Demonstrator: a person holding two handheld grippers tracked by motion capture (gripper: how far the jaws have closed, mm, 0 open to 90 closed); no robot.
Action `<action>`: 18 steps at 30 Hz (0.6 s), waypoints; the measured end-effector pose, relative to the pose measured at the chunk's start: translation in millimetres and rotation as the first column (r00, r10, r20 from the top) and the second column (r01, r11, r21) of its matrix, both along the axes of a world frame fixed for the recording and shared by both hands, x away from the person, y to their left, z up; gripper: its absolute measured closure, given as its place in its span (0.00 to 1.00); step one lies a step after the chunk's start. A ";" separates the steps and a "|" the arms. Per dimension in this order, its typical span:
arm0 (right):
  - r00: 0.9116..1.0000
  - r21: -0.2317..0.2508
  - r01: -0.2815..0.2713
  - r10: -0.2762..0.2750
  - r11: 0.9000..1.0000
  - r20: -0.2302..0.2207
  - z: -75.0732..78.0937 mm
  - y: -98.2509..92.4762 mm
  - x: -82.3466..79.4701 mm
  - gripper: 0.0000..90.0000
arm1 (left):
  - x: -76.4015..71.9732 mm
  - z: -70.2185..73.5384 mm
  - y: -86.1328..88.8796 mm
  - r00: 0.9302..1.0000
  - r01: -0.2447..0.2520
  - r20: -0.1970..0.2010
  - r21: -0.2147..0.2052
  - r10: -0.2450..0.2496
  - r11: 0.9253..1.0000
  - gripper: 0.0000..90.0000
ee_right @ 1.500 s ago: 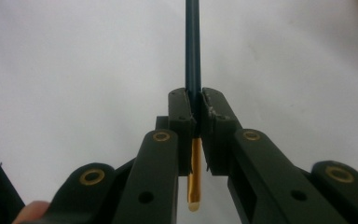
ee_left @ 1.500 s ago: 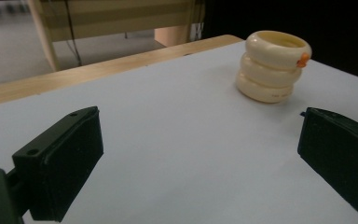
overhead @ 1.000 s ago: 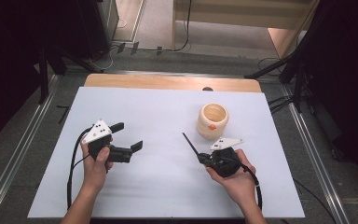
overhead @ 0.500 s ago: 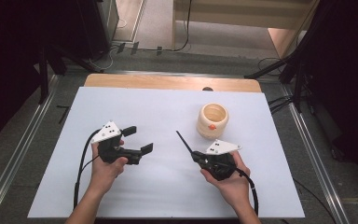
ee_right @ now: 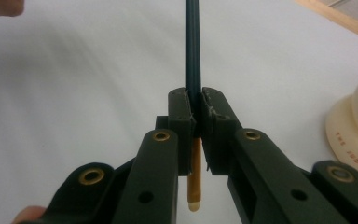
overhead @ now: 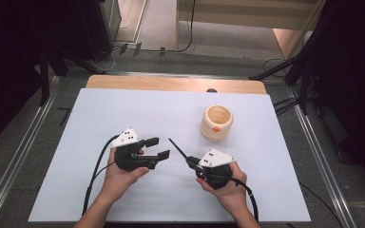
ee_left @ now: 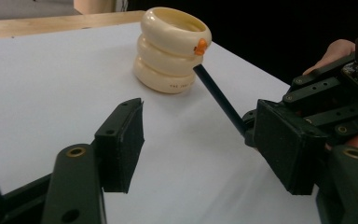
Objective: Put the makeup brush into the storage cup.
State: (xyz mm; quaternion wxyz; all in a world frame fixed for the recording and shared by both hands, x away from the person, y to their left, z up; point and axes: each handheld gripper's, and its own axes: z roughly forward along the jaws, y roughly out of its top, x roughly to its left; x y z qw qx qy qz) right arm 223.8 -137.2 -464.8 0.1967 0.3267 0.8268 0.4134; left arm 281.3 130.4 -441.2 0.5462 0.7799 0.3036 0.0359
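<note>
My right gripper is shut on a thin dark pencil, whose long end points up and left over the white table. In the right gripper view the jaws pinch the dark shaft, and a pale wooden end sticks out behind them. My left gripper stands open just left of the pencil tip, holding nothing. In the left gripper view its two pads are wide apart, with the pencil slanting between them farther off. A cream ringed pot with an orange beak stands behind.
The cream pot is upright and open-topped, close beyond the pencil tip; its base shows at the right edge of the right gripper view. A wooden strip runs along the table's far edge. Metal rails flank both sides.
My left gripper has moved right, toward the middle of the table and the pencil tip. The right gripper, still holding the pencil, has shifted slightly left.
</note>
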 end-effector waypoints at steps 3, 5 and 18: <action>1.000 -0.001 -0.012 0.012 1.000 0.009 -0.4 3.5 -1.5 0.94 | -0.4 -0.9 -1.7 1.000 0.009 -0.004 -0.005 -0.009 1.000 0.45; 1.000 0.002 -0.023 0.023 1.000 0.016 -0.5 7.1 -3.4 0.94 | -0.4 -1.3 -2.0 1.000 0.015 -0.015 -0.007 -0.015 1.000 0.48; 0.995 -0.018 -0.078 0.079 0.997 0.056 -3.2 20.3 -9.3 0.94 | 2.7 -3.0 -1.0 0.995 0.060 -0.073 -0.046 -0.063 0.997 0.70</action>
